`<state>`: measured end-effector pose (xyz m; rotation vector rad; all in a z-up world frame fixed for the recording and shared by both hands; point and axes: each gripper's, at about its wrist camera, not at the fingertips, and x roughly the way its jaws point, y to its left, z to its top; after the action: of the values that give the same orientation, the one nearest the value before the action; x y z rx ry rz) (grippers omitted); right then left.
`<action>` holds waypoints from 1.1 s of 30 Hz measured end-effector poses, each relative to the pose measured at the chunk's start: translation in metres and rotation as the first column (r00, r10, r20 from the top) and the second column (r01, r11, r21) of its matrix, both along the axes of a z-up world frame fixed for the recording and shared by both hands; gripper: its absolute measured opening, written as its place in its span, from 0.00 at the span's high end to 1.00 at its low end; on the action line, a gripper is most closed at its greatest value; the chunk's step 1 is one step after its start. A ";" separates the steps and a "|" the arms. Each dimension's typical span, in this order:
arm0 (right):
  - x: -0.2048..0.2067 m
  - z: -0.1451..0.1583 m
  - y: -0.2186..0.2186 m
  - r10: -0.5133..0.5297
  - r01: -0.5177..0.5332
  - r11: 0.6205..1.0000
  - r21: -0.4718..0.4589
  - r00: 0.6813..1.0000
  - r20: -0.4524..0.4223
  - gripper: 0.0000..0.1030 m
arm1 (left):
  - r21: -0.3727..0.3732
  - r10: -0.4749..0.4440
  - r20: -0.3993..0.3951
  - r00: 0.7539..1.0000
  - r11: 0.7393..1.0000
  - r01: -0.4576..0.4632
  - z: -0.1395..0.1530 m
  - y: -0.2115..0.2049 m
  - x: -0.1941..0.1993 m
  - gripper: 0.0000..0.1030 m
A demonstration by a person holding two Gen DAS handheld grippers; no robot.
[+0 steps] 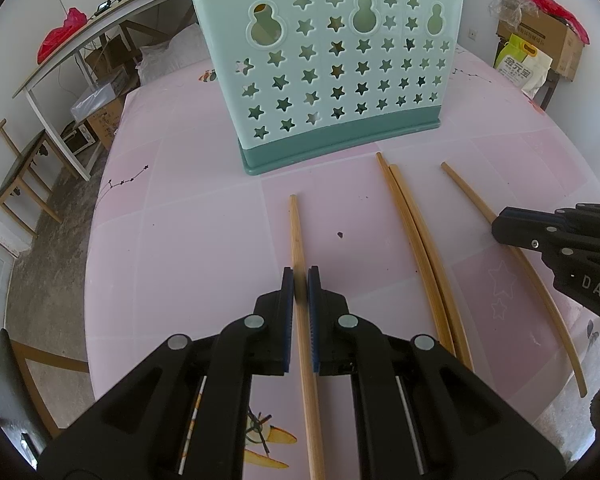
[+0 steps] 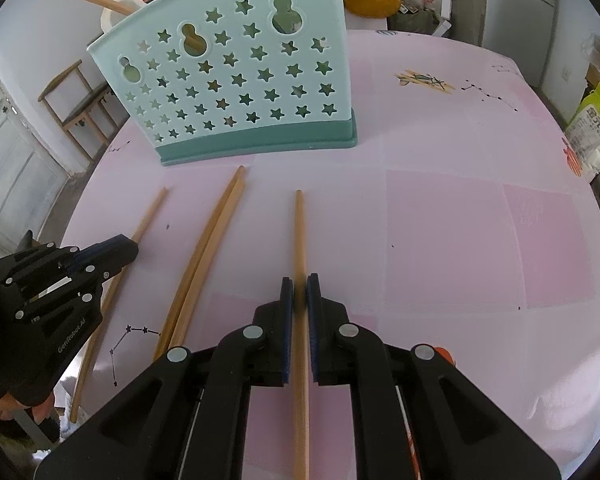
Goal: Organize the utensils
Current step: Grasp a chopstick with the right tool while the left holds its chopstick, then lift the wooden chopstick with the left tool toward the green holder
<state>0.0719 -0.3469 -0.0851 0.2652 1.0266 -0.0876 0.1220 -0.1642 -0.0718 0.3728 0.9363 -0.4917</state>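
Each claw (image 1: pixel 301 276) (image 2: pixel 300 284) grips a chopstick (image 1: pixel 296 232) (image 2: pixel 299 232) (nearly closed).

black claws (image 1: pixel 301 280) (image 2: pixel 300 284) with blue pads, silver rivets, white lettering on the side.

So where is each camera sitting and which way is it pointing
Left wrist: on the left gripper, looking down its fingers at its chopstick and the holder; the right gripper shows at right.
Right wrist: on the right gripper, same downward tilt; the left gripper shows at left.
Shared: holder, four chopsticks, pink table.
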 end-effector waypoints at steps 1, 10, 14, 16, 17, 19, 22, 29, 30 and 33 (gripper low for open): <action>0.000 0.000 0.000 -0.001 0.001 1.000 0.000 1.000 0.000 0.92 | 0.000 0.000 0.000 1.000 1.000 0.000 0.000 0.000 0.000 0.94; 0.000 0.000 0.000 0.000 0.000 1.000 -0.001 1.000 0.000 0.92 | -0.006 -0.004 0.000 1.000 1.000 0.004 0.000 0.001 0.002 0.94; 0.001 0.000 -0.001 0.000 0.000 1.000 -0.002 1.000 -0.001 0.92 | -0.006 -0.005 0.001 1.000 1.000 0.005 0.000 0.001 0.003 0.94; 0.001 0.000 -0.001 0.001 -0.001 1.000 -0.003 1.000 -0.001 0.92 | -0.007 -0.004 0.001 1.000 1.000 0.004 0.000 0.001 0.003 0.94; 0.001 0.000 -0.001 0.001 -0.001 1.000 -0.004 1.000 -0.001 0.92 | -0.007 -0.004 0.001 1.000 1.000 0.004 0.000 0.001 0.003 0.94; 0.000 0.000 -0.001 0.000 0.000 1.000 -0.004 1.000 -0.001 0.92 | -0.007 -0.004 0.002 1.000 1.000 0.004 0.000 0.001 0.004 0.94; 0.001 0.000 -0.001 0.000 0.000 1.000 -0.006 1.000 -0.001 0.92 | -0.007 -0.004 0.001 1.000 1.000 0.004 0.000 0.001 0.003 0.94; 0.002 0.001 0.000 0.000 0.000 1.000 -0.010 1.000 0.001 0.92 | -0.008 -0.004 0.003 1.000 1.000 0.004 0.001 0.000 0.007 0.94; 0.002 0.001 -0.001 0.000 0.000 1.000 -0.011 1.000 0.001 0.92 | -0.009 -0.003 0.003 1.000 1.000 0.003 0.002 0.000 0.008 0.94; 0.002 0.001 0.001 0.000 0.000 1.000 -0.014 1.000 0.000 0.92 | -0.014 0.001 0.007 1.000 1.000 -0.001 0.002 -0.002 0.014 0.94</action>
<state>0.0742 -0.3456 -0.0844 0.2523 1.0254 -0.0949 0.1362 -0.1666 -0.0701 0.3614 0.9259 -0.4950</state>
